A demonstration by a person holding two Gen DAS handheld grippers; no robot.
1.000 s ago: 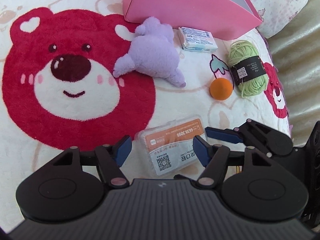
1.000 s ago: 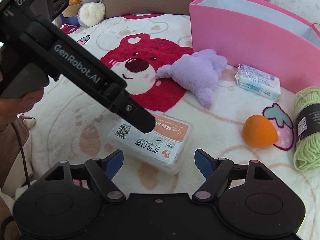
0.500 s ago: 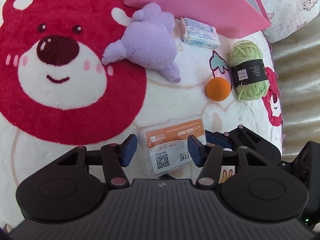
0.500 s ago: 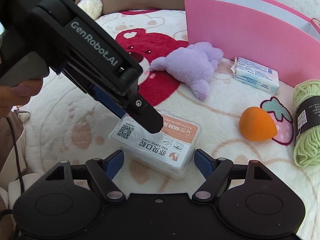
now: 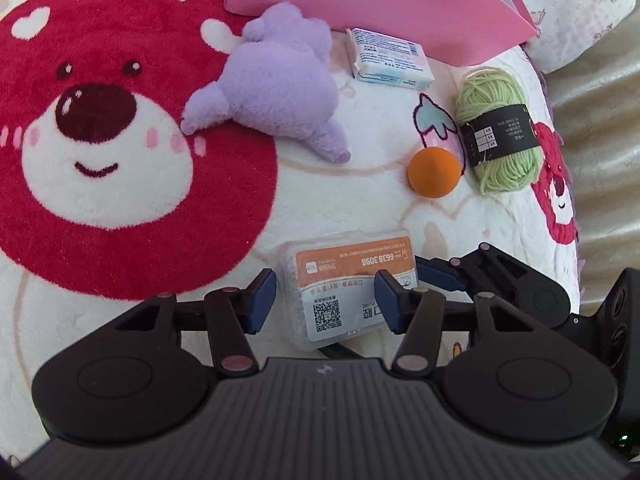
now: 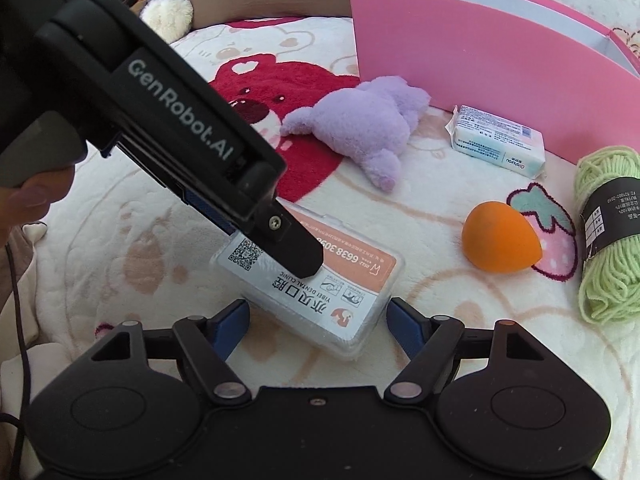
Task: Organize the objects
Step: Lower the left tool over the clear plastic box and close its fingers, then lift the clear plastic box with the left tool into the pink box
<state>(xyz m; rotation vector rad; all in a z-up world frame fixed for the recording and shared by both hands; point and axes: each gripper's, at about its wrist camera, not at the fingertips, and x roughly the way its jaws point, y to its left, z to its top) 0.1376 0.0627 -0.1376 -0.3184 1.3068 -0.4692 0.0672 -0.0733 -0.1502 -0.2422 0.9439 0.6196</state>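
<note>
The left gripper [image 5: 326, 300] has been narrowing its jaws over the last second and is now holding them about half closed around the clear plastic box with the orange and white label [image 5: 348, 286]. In the left wrist view the right blue pad is lying over the label and the left pad is standing just beside the box edge; I cannot tell if both pads are really pressing. The camera has also come a little nearer to the box than before. The box is still lying flat on the white plush blanket with the red bear print [image 5: 120, 240]. I judge that the grasp is almost made and the lift is coming next.

The right gripper [image 6: 318, 320] is waiting with its jaws wide and released, the box corner lying between them, not touched.

Counting now: one clear box, one lilac plush toy [image 5: 280, 92], one white and blue tissue pack [image 5: 390, 60], one orange egg-shaped sponge [image 5: 434, 174], one skein of light green yarn [image 5: 496, 128], and one tall pink cardboard container [image 6: 480, 52], well apart from the box.
</note>
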